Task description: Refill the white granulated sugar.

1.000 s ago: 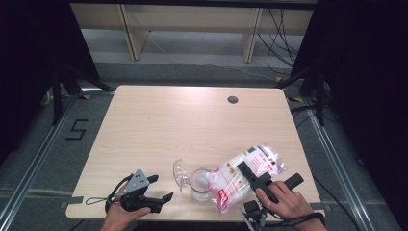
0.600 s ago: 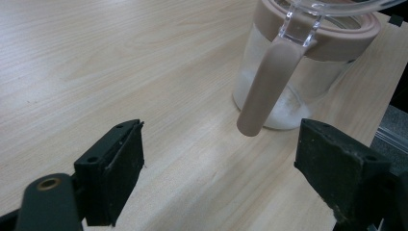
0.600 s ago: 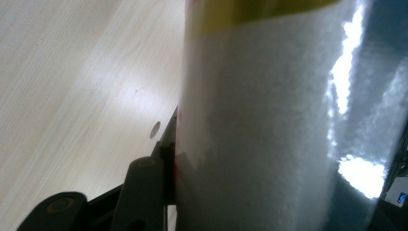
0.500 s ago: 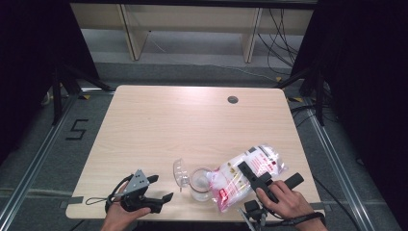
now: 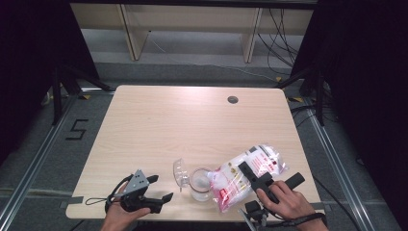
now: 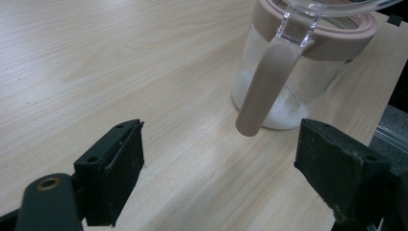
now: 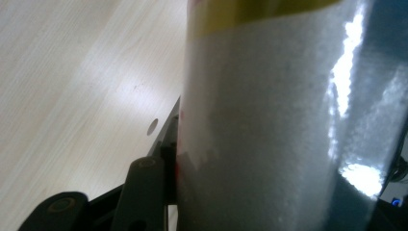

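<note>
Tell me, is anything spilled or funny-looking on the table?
Nothing looks spilled. The bag of white grains is tipped over the jar on purpose, clamped in the right gripper. The jar's lid hangs open to one side. The left gripper rests open nearby.

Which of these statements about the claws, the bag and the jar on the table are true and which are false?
1. The right claw is shut on the clear plastic bag of white powder with red print. True.
2. The left claw grips the jar's handle. False: its jaws stand open, with the beige handle apart from them.
3. The clear glass jar with a beige rim holds some white powder. True.
4. The jar's clear lid is shut. False: it stands tipped open beside the mouth.
5. The bag lies flat at the far edge of the light wooden table. False: it is tilted toward the jar near the front edge.
</note>
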A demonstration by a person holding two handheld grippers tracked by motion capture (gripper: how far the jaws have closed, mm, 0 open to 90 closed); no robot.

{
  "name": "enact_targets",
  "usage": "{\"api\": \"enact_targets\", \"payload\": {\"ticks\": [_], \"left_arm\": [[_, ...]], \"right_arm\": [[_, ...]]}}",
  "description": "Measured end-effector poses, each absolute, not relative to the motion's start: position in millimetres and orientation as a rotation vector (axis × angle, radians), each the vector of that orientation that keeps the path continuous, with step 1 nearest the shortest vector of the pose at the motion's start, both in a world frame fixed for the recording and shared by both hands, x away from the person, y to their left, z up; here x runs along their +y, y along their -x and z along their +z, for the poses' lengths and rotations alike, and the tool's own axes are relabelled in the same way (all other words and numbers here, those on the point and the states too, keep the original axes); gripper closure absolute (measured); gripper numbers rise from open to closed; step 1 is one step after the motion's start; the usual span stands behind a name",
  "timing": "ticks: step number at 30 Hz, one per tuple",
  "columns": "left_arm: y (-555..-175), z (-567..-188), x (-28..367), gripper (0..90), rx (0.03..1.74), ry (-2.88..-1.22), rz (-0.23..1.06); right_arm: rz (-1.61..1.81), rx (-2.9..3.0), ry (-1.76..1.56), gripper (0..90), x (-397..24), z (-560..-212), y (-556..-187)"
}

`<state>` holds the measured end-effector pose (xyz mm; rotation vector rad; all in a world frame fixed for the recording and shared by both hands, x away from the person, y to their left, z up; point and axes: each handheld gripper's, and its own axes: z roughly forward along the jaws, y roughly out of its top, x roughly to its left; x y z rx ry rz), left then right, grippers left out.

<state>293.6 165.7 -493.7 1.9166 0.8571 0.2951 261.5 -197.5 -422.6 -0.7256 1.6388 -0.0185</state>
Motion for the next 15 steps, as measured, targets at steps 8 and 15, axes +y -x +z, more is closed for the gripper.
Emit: {"api": "enact_targets", "payload": {"ticks": [8, 15], "left_arm": [[-292.6, -494.6, 164.5, 16.7, 0.857, -1.917, 0.295], [-291.8, -493.0, 166.0, 16.7, 0.855, -1.924, 0.305]], "right_arm": [[-0.018, 1.646, 0.736, 60.2, -195.9, -422.8, -260.8], [-0.009, 1.644, 0.737, 60.3, -194.3, -423.4, -261.2]]}}
